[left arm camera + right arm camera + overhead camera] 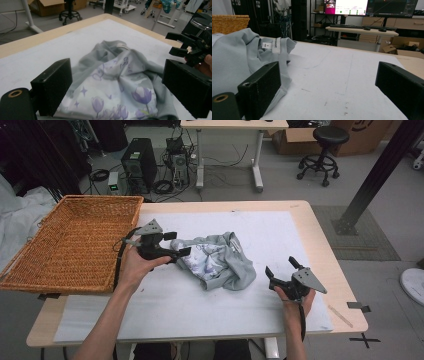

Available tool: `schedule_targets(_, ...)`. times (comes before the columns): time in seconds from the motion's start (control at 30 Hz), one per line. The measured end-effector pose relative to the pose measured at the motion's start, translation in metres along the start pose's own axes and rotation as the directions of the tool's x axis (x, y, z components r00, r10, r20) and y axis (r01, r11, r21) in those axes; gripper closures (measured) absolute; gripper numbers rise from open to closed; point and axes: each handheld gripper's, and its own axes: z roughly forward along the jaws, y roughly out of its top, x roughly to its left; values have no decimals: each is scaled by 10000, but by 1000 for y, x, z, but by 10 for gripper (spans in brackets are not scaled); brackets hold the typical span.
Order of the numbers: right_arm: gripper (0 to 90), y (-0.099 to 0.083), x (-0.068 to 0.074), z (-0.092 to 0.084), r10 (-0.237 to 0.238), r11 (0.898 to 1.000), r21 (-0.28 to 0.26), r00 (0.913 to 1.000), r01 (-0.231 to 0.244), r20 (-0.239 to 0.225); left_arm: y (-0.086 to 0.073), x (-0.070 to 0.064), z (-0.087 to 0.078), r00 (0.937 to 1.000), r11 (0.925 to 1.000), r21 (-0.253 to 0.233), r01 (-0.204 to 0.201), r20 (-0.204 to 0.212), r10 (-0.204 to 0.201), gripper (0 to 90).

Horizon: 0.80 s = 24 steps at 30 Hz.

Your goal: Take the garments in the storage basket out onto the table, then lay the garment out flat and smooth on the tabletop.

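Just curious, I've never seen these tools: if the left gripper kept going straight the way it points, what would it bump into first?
Probably the garment: the left gripper is open, its jaws aimed at the crumpled cloth close ahead. Contact is hard to judge.

Black hand-held gripper (176, 244), grey triangular plate (150, 228)

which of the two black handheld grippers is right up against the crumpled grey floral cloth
The left gripper: its open jaws reach the edge of the crumpled grey floral cloth. The right gripper is also open but sits apart on the bare white mat.
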Motion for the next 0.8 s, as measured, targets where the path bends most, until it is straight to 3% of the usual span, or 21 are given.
schedule_targets(0.13, 60, 0, 0, 0, -52, 10000, 65, 10000, 52, -25, -3, 6, -14, 9983, 9988, -229, 426, -392, -434, 96)
schedule_targets(0.4, 76, 0, 0, 0, -40, 10000, -8, 10000, 40, -43, -5, 5, -22, 9972, 9972, -507, 544, -486, -569, 86)
schedule_targets(0.47, 117, 0, 0, 0, -94, 9999, -53, 9999, 94, -57, -5, 5, -21, 9966, 9966, -527, 631, -498, -658, 87)
schedule_targets(0.5, 208, 0, 0, 0, -72, 10000, -50, 9997, 71, -227, -5, 4, -19, 9966, 9969, -448, 641, -489, -663, 88)
schedule_targets(0.53, 208, 0, 0, 0, -72, 10000, -50, 9997, 71, -227, -5, 4, -19, 9966, 9969, -448, 641, -489, -663, 88)
schedule_targets(0.57, 289, 1, 0, 1, -143, 9998, 133, 9986, 149, -509, -5, 3, -19, 9968, 9970, -453, 621, -476, -642, 89)
schedule_targets(0.67, 332, 3, 2, 4, -363, 9974, 584, 9955, 415, -873, -5, 3, -16, 9967, 9967, -480, 653, -455, -675, 95)
schedule_targets(0.8, 368, 4, 13, 7, 193, 9965, 834, 9913, -84, -1306, -6, 6, -14, 9973, 9970, -519, 579, -417, -601, 104)
